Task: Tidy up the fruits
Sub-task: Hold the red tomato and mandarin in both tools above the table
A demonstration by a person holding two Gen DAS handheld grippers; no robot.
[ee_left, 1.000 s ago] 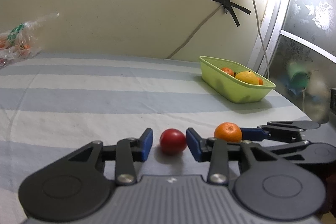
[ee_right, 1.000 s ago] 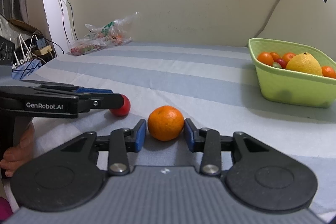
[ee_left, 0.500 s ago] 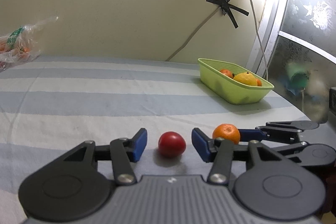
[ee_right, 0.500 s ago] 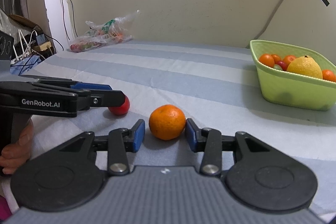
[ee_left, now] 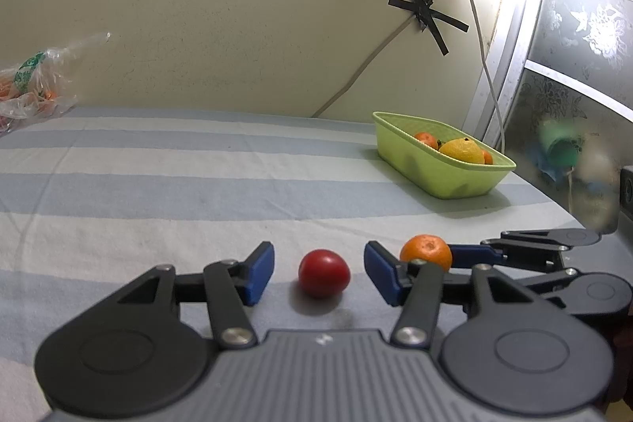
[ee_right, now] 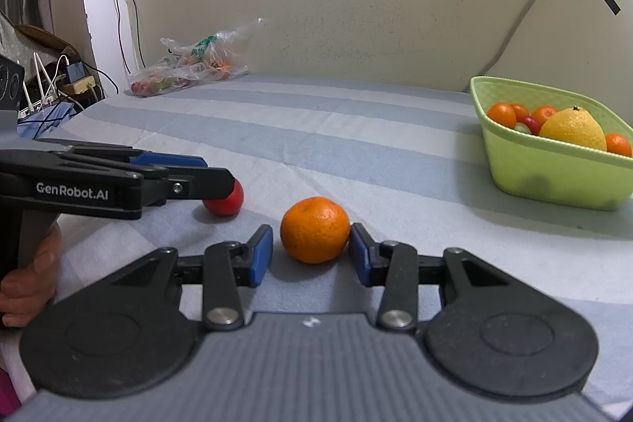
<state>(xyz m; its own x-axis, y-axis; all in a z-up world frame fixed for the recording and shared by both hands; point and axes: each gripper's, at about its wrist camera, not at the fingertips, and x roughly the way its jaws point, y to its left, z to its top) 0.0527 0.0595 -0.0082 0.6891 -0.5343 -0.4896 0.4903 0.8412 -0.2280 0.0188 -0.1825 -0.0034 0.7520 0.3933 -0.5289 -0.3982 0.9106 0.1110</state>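
Note:
A red tomato (ee_left: 324, 273) lies on the striped cloth between the open jaws of my left gripper (ee_left: 319, 271), clear of both pads. A mandarin orange (ee_right: 315, 229) lies on the cloth between the open jaws of my right gripper (ee_right: 310, 251), with small gaps on both sides. The orange (ee_left: 426, 250) and the right gripper (ee_left: 470, 256) also show in the left wrist view. The tomato (ee_right: 225, 201) shows in the right wrist view behind the left gripper (ee_right: 221, 180). A green basket (ee_right: 554, 165) with several fruits stands far right.
A plastic bag of fruit (ee_right: 186, 72) lies at the far left against the wall. Cables and chargers (ee_right: 67, 82) sit past the cloth's left edge. A cable (ee_left: 356, 78) runs down the wall behind the basket (ee_left: 443, 173).
My left gripper's jaws have opened wider around the tomato. My right gripper's jaws have opened slightly around the orange. Both fruits stay on the cloth.

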